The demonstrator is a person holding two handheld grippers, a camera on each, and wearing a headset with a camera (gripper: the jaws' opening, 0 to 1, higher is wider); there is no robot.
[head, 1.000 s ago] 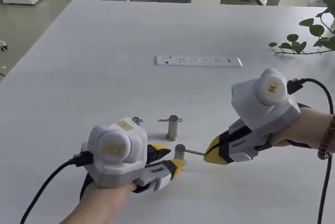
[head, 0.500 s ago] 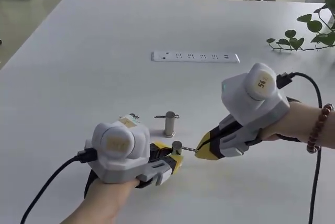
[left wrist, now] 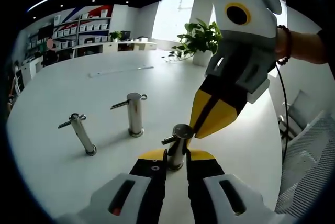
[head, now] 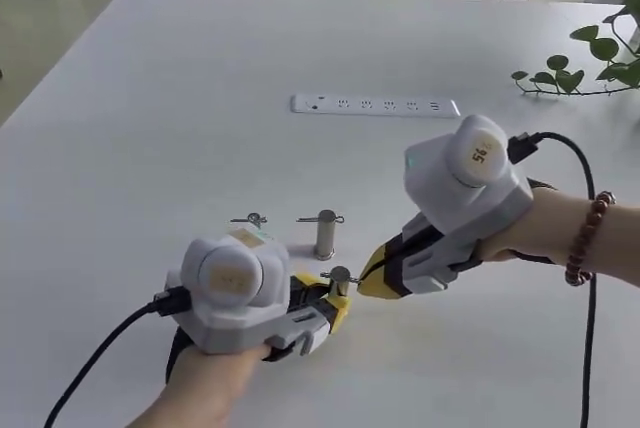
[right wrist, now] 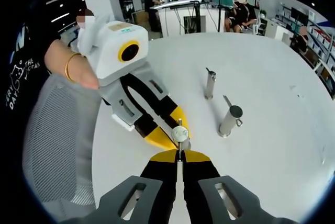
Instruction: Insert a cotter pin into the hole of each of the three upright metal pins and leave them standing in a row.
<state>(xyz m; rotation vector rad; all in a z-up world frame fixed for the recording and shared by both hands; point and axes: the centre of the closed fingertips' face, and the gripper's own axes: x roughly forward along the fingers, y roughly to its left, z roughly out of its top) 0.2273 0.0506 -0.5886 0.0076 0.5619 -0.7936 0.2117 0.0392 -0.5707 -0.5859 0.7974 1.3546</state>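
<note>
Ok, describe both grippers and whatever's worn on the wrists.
The left gripper and right gripper match: rounded white-grey housings, black jaws with yellow tips, a yellowish round label on top, the right one's bearing digits. Each has a black cable. A brown bead bracelet is on the right wrist, a gold bangle on the left.

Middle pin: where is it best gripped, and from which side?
I would take the middle pin by its bare shaft, below the cotter pin, coming level from the far side: it stands upright, the cotter sticks out sideways, and the held pin crowds the near side.
</note>
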